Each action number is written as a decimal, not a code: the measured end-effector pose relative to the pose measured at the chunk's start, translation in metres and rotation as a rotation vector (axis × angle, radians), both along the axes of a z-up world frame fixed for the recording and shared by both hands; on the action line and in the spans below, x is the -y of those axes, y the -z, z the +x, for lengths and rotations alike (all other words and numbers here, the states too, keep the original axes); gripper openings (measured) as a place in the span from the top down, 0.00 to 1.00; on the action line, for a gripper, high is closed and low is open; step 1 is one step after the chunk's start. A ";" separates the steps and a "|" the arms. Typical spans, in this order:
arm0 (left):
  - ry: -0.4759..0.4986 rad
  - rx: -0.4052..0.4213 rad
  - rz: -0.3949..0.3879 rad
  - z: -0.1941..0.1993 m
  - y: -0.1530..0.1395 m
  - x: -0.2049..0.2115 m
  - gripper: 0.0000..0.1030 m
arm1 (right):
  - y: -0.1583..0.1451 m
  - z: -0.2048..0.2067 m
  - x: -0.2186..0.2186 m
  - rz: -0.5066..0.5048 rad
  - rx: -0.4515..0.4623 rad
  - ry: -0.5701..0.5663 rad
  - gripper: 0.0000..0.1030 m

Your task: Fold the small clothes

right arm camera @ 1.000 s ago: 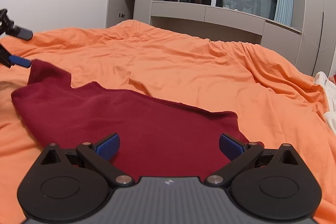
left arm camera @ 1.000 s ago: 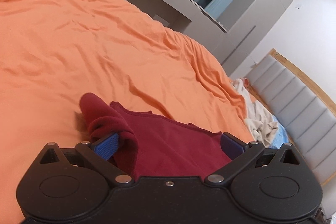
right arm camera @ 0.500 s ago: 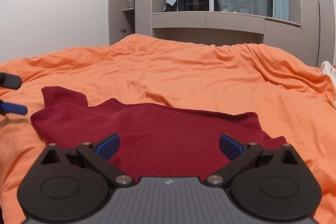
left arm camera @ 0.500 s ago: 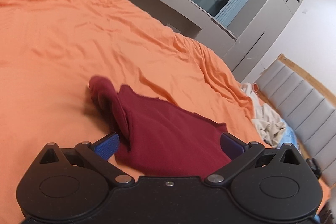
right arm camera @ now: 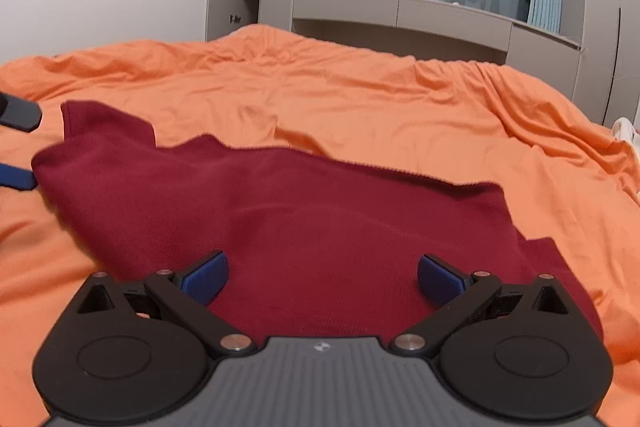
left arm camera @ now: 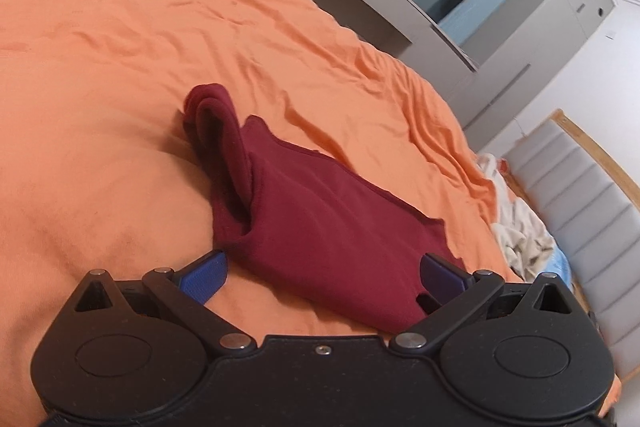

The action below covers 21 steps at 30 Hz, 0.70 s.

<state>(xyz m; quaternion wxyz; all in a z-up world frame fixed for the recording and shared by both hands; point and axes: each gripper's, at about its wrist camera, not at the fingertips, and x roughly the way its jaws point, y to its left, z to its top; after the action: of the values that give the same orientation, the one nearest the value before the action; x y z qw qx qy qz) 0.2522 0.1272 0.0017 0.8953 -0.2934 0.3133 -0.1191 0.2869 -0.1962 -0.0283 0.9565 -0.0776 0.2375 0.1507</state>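
- The dark red knit garment (right arm camera: 304, 219) lies folded on the wrinkled orange bed cover (right arm camera: 360, 99);
- left claw (left arm camera: 322, 273) wide, empty, at its edge;
- right claw (right arm camera: 322, 275) wide, empty, over it.

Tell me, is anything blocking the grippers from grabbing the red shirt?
Nothing visible. The dark red garment lies on the orange bedsheet directly under the open right gripper, and the open left gripper is right at its edge.
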 end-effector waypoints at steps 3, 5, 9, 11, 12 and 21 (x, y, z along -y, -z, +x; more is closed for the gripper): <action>-0.034 -0.002 0.027 0.002 0.001 0.005 0.01 | 0.002 0.000 0.004 0.023 -0.011 -0.003 0.00; -0.049 -0.004 0.050 0.003 0.000 0.010 0.01 | 0.003 0.001 0.007 0.041 -0.022 -0.006 0.00; -0.074 -0.013 0.105 0.008 0.000 0.021 0.01 | 0.004 0.003 0.010 0.060 -0.032 -0.008 0.00; -0.082 -0.016 0.131 0.009 0.000 0.026 0.01 | 0.003 0.003 0.010 0.062 -0.032 -0.009 0.00; -0.085 -0.017 0.143 0.010 0.000 0.028 0.01 | 0.004 0.004 0.010 0.062 -0.032 -0.009 0.00; -0.104 -0.025 0.189 0.014 0.000 0.036 0.01 | 0.004 0.004 0.010 0.064 -0.034 -0.009 0.00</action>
<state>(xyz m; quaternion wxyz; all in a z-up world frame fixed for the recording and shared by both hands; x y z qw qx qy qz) 0.2666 0.0913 0.0018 0.9199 -0.2251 0.3188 -0.0389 0.2907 -0.2063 -0.0321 0.9537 -0.0457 0.2482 0.1637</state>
